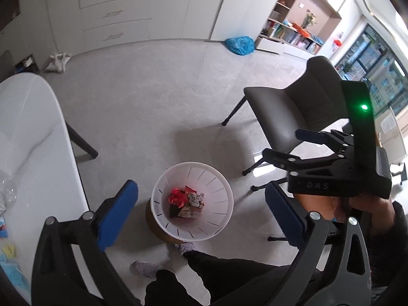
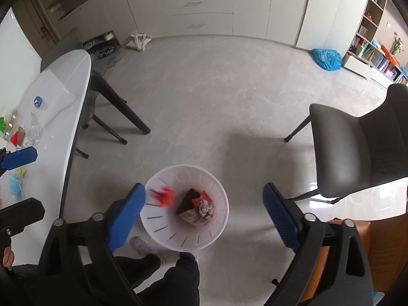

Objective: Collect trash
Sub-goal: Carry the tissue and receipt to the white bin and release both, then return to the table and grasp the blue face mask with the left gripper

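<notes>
Both grippers over bin (image 1: 221, 178), pointing steeply down, prob. for drop. L gripper (image 1: 201, 209) wide, nothing btwn jaws. R gripper (image 2: 204, 211) wide, empty; blurred red wrapper (image 2: 163, 196) inside bin rim, appears mid-fall. Bin holds red wrappers, crumpled paper, dark packet. More litter on table (image 2: 58, 81).

Open bin (image 2: 163, 232) between table (image 2: 63, 117), chair (image 2: 357, 153)

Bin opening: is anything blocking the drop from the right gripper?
Nothing visible. The right gripper is open above the white bin, whose mouth is uncovered; a blurred red scrap is inside the rim.
</notes>
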The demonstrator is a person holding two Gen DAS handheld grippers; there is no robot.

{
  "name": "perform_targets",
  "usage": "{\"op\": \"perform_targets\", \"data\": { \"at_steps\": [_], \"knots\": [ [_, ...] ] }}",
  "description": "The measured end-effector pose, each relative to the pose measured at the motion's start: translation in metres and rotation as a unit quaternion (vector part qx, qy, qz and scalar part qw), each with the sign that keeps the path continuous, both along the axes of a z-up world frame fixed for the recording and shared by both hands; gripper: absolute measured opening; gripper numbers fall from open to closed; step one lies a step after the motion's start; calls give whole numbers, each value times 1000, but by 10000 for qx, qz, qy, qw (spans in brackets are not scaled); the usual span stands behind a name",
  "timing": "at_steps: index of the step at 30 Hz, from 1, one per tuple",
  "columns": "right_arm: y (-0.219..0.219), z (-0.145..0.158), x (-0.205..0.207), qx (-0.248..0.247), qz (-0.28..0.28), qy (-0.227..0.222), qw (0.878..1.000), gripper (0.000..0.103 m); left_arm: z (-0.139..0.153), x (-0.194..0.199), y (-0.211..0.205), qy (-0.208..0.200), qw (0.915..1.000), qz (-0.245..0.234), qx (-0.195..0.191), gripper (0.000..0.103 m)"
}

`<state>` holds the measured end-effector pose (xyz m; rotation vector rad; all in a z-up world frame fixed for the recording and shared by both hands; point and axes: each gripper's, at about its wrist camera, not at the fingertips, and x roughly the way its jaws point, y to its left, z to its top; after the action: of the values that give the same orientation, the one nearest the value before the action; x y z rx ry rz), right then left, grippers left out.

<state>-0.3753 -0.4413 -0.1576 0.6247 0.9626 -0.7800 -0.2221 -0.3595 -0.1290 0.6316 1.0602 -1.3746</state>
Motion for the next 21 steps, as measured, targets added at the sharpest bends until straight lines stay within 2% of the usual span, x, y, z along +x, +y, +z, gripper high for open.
{"op": "perform_targets", "data": {
  "at_steps": [8,14,17,21],
  "knots": [
    [0,4,18,-65,270,-7,9996,96,2,19,14,119,9986,506,47,95],
    [13,14,42,-142,534,-26,9985,96,7,41,33,53,9951,985,-19,95],
    [29,24,68,-177,886,-177,9958,98,17,60,52,-23,9900,1401,-131,95],
    [57,38,115,-298,1568,-317,9867,100,28,94,96,-207,9749,2209,-215,95]
  ]
}}
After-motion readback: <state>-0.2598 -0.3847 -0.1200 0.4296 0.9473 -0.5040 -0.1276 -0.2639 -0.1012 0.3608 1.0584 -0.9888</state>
